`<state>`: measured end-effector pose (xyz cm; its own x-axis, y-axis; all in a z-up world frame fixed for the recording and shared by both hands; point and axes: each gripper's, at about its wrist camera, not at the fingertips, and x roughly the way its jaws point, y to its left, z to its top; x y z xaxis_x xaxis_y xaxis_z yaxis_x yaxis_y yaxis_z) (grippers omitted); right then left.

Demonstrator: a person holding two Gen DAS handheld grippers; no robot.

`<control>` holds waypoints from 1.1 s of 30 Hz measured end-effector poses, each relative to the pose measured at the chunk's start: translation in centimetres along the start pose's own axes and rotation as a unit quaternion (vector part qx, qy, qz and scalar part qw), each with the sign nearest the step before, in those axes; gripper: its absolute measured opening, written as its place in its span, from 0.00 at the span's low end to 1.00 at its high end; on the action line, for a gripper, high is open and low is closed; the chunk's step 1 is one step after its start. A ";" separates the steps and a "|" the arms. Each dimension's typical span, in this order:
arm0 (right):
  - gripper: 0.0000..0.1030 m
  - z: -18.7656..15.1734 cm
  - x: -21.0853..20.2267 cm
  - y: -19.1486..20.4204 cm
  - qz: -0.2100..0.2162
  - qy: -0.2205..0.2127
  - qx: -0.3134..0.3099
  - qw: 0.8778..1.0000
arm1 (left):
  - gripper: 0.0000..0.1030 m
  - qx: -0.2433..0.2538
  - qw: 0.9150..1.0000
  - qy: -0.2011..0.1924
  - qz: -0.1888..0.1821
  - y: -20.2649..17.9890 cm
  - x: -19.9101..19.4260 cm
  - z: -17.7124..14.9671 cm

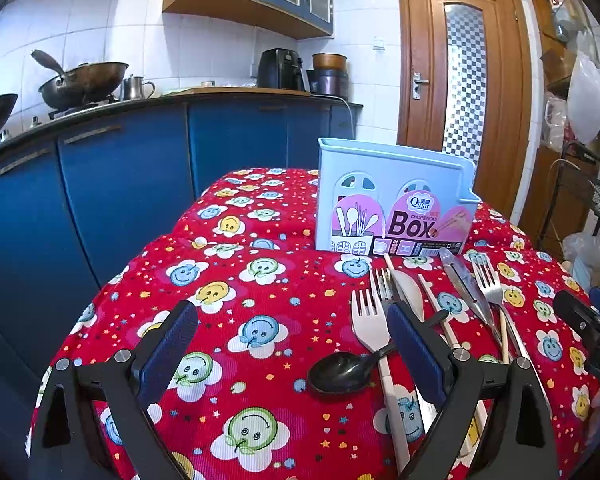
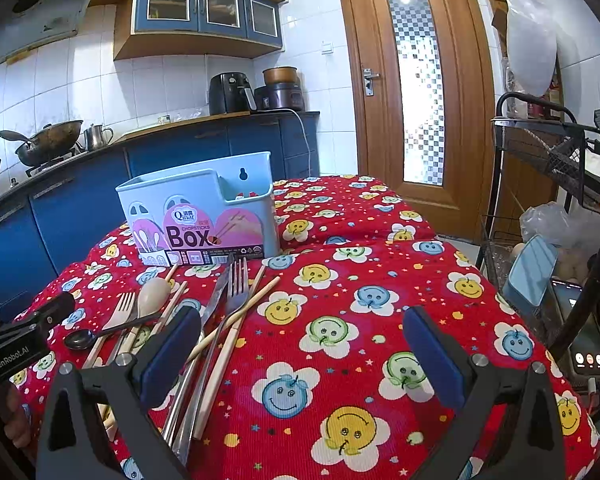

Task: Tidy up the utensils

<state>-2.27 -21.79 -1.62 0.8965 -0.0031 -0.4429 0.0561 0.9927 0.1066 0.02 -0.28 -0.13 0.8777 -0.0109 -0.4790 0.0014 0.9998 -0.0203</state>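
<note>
A light blue chopsticks box (image 1: 394,196) (image 2: 204,212) stands upright on the red smiley tablecloth (image 1: 260,312). In front of it lies a loose pile: a black spoon (image 1: 342,372), a cream fork (image 1: 366,320), a cream spoon (image 2: 154,292), a steel knife (image 1: 466,288), a steel fork (image 1: 490,280) (image 2: 238,280) and wooden chopsticks (image 2: 236,320). My left gripper (image 1: 292,356) is open over the cloth, its right finger beside the black spoon. Just right of the pile, my right gripper (image 2: 300,354) hangs open above the cloth, empty.
Blue kitchen cabinets (image 1: 120,184) with woks on the counter run along the left. A wooden door (image 2: 416,92) stands behind the table. A black wire rack (image 2: 548,168), bags and a phone (image 2: 584,332) crowd the right side.
</note>
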 end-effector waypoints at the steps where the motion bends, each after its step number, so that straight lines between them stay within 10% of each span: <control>1: 1.00 0.0 0.0 0.0 0.000 0.000 0.000 1.000 | 0.93 0.000 1.000 0.000 0.001 0.0 0.0 0.0; 33: 1.00 0.0 0.2 -0.1 -0.002 0.004 0.000 1.000 | 0.93 -0.004 1.000 0.003 -0.005 0.0 0.1 -0.1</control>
<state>-2.15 -21.89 -1.72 0.8925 -0.0069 -0.4511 0.0605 0.9927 0.1045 0.03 -0.32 -0.27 0.8750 -0.0207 -0.4837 0.0060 0.9995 -0.0321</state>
